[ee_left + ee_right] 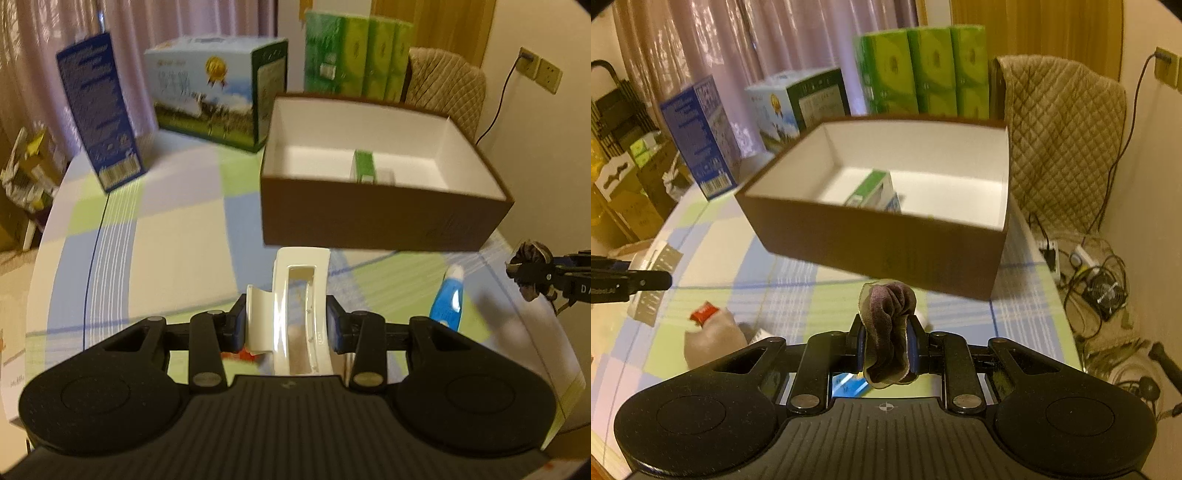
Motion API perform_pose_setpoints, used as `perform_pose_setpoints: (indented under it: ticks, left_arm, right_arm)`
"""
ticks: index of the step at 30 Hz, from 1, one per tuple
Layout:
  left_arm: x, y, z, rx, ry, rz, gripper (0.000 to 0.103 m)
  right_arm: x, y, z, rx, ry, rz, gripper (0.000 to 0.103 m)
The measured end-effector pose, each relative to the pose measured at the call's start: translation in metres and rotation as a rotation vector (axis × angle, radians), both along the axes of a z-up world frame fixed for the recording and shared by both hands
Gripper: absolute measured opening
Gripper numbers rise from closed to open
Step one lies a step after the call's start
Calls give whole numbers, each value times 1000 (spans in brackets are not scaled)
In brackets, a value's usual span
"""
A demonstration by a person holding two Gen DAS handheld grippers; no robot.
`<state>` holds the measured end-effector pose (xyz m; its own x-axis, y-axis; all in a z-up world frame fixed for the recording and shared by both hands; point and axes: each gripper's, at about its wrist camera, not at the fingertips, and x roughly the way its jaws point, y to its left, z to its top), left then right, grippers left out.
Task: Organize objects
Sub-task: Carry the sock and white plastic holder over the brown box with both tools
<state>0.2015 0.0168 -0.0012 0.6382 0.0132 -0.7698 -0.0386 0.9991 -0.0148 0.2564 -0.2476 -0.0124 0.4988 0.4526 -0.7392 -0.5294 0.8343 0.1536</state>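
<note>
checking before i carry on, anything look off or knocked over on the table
Only the tall blue carton at the table's far left looks odd: it seems to lean, though the fisheye lens may cause that. The brown box sits flat with a small green packet inside. Nothing looks spilled or damaged.

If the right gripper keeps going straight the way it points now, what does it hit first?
Probably the near brown wall of the open box; the right gripper, shut on the scrunchie, seems below its rim, though depth is unclear.

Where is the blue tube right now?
In the left wrist view the blue tube lies on the checked tablecloth, right of the left gripper and its white hair claw, in front of the brown box.
</note>
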Motion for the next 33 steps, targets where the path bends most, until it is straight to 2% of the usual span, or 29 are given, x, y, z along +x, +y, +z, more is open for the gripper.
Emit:
perform_pose_setpoints:
  ticks: [10, 18, 26, 33]
  left_arm:
    - [36, -14, 33, 24, -91, -34, 37]
    - [70, -26, 45, 38, -128, -60, 37]
    - [108, -32, 49, 49, -147, -66, 37]
    - [148, -34, 43, 66, -119, -76, 37]
  right_arm:
    - [23, -2, 32, 44, -86, 3, 19]
    - [52, 1, 50, 67, -141, 2, 19]
    - [84, 10, 53, 64, -166, 11, 19]
    - [116, 15, 44, 44, -164, -7, 19]
